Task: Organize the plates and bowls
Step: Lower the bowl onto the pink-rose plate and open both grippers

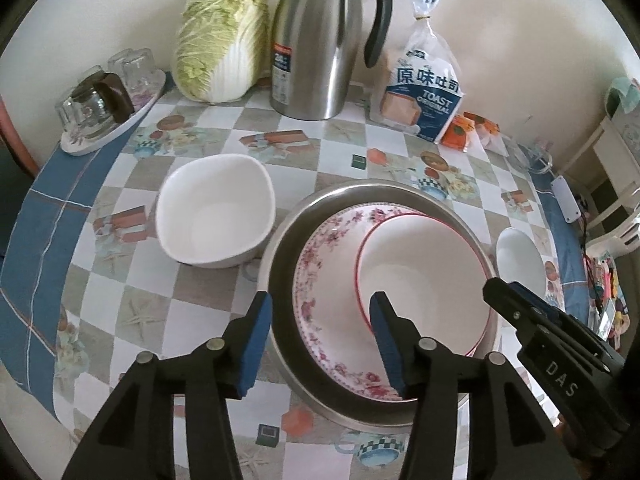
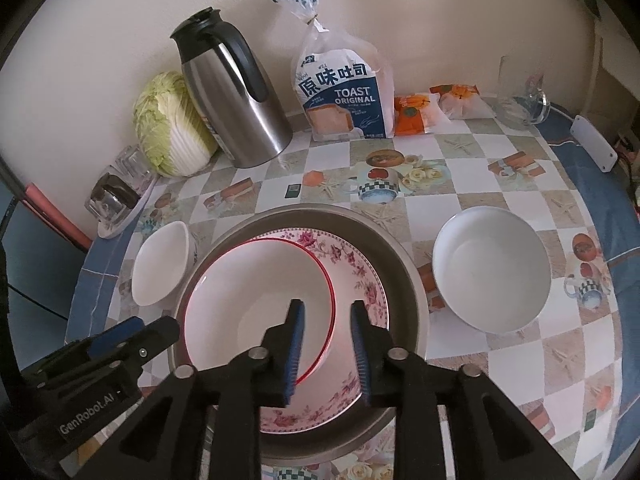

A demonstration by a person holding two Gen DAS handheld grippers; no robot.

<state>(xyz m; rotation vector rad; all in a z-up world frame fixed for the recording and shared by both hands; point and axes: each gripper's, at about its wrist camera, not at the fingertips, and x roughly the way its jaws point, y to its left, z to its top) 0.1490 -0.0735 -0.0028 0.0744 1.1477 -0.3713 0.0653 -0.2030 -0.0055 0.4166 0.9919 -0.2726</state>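
Red-rimmed plate (image 1: 424, 280): white, seen at lower centre of both views, laid inside a floral-bordered plate (image 1: 316, 280); it is shifted toward one side, so the pink flower border is exposed as a crescent. Both are nested in a round metal pan (image 1: 284, 248) set on the table.

Left gripper (image 1: 320, 344): seen at the bottom of the left wrist view, blue pads spread wide above the near rim of the pan; one finger is placed over the bare tablecloth, the other over the plates. Nothing is pinched.

Right gripper (image 2: 326, 350): seen at the bottom of the right wrist view, pads parted by a narrow gap above the edge of the red-rimmed plate; the rim is seen in the gap but is not pressed.

Squarish white bowl (image 1: 216, 210): empty, upright, placed just left of the pan, close to its rim.

Round white bowl (image 2: 490, 268): empty, upright, placed right of the pan, apart from it.

Checked tablecloth (image 1: 132, 280): printed with teapots and flowers, blue border.

Along the wall at the top of the frame: napa cabbage (image 1: 220, 40), steel thermal jug (image 1: 316, 40) with black handle, bagged toast loaf (image 1: 424, 88), orange packets (image 2: 416, 114).

Upper left: tray of upturned glasses (image 1: 104, 100).
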